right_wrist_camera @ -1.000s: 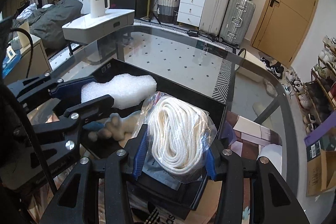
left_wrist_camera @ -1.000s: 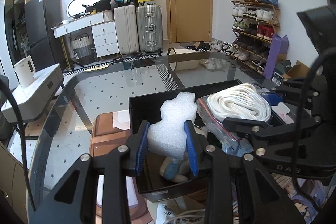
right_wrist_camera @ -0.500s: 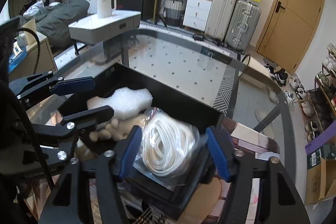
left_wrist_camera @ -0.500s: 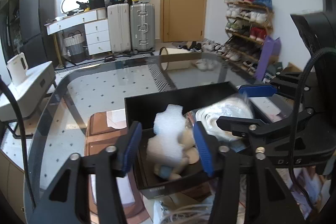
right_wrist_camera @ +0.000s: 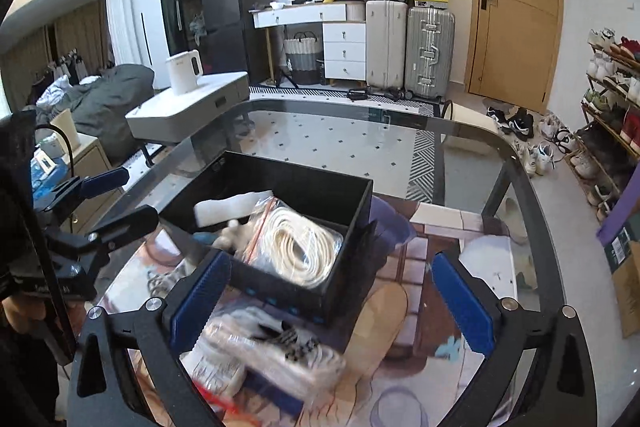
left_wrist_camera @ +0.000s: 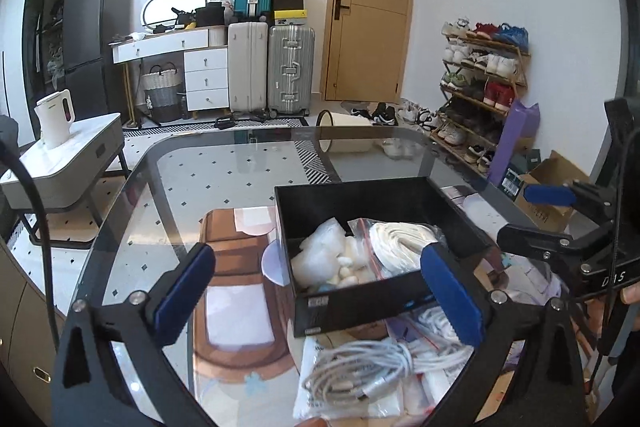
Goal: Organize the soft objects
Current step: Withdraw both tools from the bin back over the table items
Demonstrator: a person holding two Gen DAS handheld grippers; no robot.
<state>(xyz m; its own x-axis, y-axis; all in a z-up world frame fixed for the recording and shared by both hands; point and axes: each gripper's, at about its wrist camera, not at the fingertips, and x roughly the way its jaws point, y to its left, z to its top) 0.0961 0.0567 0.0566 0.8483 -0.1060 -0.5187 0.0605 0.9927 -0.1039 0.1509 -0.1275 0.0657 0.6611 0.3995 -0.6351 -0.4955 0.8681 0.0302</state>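
Box: black box [right_wrist_camera: 352,223] on glass table [right_wrist_camera: 472,135].
Contents: bagged white rope [right_wrist_camera: 300,251], white foam piece [right_wrist_camera: 228,209].
Right gripper [right_wrist_camera: 328,297]: jaws wide apart, empty.
Foreground: blurred bagged items [right_wrist_camera: 260,359].

We list, around the wooden door [left_wrist_camera: 370,7]: silver suitcase [left_wrist_camera: 291,69] to its left, shoe rack [left_wrist_camera: 478,83] to its right, white walls, tiled floor.

A white kettle [left_wrist_camera: 54,119] stands on a side table [left_wrist_camera: 60,167]; suitcases [left_wrist_camera: 272,67] flank a wooden door [left_wrist_camera: 370,15].
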